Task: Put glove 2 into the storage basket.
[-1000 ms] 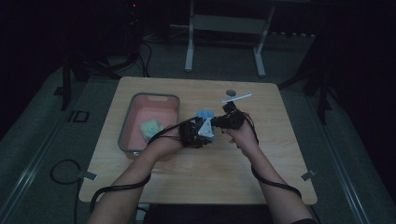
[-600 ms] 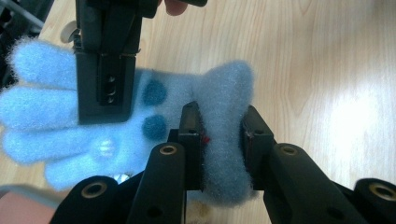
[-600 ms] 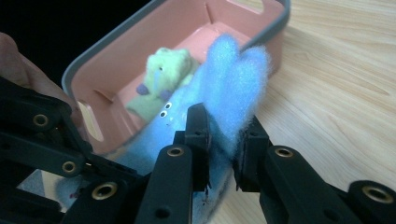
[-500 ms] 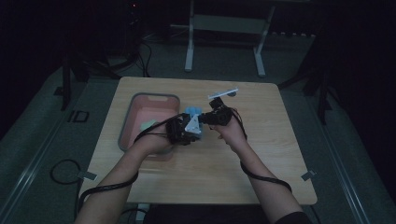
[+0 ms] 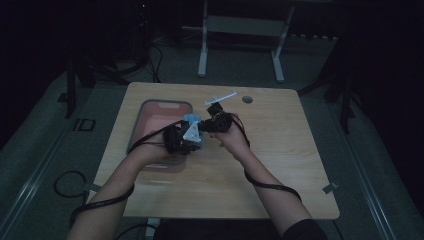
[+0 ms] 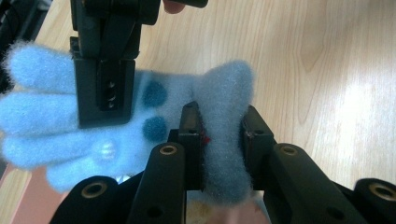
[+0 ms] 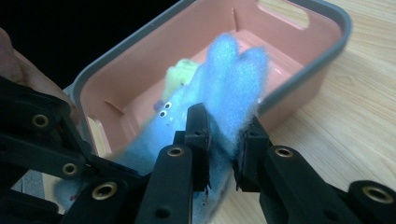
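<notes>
Two grippers clamp blue glove: left gripper on cuff, right gripper on fingers.

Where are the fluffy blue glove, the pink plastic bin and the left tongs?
fluffy blue glove point(image 6: 46, 121): left gripper view, on its fingers.
pink plastic bin with grey rim point(image 7: 299, 84): right gripper view, on its rim.
left tongs point(image 6: 222, 133): left gripper view, between the tips clamping the glove.

a fuzzy light-blue glove with darker dots, stretched out above the table beside the basin.
</notes>
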Motion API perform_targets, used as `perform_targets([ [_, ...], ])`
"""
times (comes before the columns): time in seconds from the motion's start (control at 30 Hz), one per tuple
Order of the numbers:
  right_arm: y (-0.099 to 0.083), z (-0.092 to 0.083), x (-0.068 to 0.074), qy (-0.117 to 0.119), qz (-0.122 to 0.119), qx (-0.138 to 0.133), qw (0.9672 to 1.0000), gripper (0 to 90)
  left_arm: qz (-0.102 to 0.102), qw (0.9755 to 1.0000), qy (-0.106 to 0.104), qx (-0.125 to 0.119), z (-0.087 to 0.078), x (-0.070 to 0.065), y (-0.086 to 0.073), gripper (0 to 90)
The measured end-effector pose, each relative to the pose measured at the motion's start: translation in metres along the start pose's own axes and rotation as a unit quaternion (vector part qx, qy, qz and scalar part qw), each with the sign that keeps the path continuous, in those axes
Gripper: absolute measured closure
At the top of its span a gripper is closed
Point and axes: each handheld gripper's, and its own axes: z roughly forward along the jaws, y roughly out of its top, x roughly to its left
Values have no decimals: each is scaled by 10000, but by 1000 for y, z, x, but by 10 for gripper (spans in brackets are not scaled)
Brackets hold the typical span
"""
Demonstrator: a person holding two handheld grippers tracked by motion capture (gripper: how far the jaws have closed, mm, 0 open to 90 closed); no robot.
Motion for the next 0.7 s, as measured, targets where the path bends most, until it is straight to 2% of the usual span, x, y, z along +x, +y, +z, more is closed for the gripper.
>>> perform_targets([
  [0.13, 7, 9, 6, 38, -103, 16, 9999, 782, -4, 10000, 36, 53, -3, 3, -8, 750],
  [0.7, 27, 47, 23, 187, -188, 95, 9996, 782, -175, 9996, 40, 226, -16, 15, -44, 749],
])
